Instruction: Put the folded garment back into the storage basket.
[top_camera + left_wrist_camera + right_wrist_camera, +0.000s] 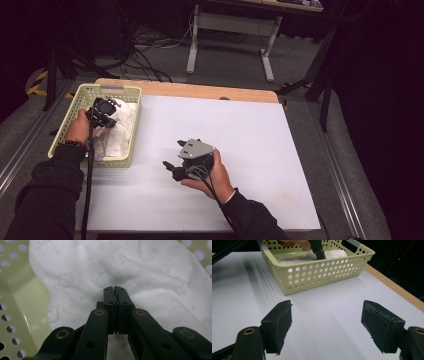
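Bare table [240,130] lies open; only the basket [131,125] wall blocks the left.

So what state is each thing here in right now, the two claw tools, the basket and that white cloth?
Left gripper: jaws shut, tips down on the white cloth, apparently pinching a bit of it.
Right gripper: jaws wide open, nothing between them, above the bare table.
Basket: upright on the table's left side, holding the cloth.
White cloth: crumpled, lying inside the basket.
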The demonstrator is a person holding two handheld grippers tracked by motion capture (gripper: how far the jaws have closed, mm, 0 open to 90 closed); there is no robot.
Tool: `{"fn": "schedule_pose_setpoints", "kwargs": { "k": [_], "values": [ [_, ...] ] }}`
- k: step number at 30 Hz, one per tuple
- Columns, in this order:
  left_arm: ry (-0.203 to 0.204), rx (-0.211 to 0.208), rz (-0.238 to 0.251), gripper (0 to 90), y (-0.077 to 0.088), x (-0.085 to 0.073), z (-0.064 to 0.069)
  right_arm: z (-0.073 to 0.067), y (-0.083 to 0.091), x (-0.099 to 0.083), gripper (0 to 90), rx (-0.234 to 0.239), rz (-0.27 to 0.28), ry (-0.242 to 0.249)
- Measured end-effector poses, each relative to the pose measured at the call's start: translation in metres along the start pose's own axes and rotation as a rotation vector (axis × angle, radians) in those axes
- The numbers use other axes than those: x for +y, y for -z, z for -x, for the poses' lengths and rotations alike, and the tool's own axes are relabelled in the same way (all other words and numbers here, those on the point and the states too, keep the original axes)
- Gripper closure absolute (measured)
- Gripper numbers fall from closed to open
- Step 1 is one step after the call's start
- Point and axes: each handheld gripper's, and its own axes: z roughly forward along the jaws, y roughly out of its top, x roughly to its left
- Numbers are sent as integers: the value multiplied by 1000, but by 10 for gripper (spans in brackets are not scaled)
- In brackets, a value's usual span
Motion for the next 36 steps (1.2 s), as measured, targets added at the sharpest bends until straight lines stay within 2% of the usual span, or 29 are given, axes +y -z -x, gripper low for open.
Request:
{"fn": "schedule_pose_setpoints", "kwargs": {
  "k": [8, 10, 11, 21, 25, 27, 31, 33, 36],
  "values": [
    [-9, 22, 40, 854, 10, 4, 3, 7, 27, -18, 240, -37, 7, -16],
    [-4, 17, 57, 852, 13, 5, 6, 9, 34, -22, 241, -54, 16, -20],
    [-14, 31, 69, 848, 16, 7, 9, 12, 40, -25, 240, -64, 16, -23],
    [-50, 29, 167, 843, 36, 14, 22, 27, 67, -39, 232, -126, 28, -45],
    [-56, 16, 198, 841, 43, 14, 26, 31, 74, -42, 230, -147, 24, -44],
    [-59, 6, 241, 834, 51, 14, 29, 33, 78, -44, 228, -153, 25, -44],
    [-71, -9, 290, 833, 60, 14, 34, 36, 84, -47, 225, -168, 19, -42],
    [-76, -11, 299, 832, 62, 14, 36, 37, 86, -48, 224, -170, 21, -44],
    [-76, -23, 348, 824, 72, 13, 42, 38, 91, -51, 222, -176, 19, -44]
  ]
}}
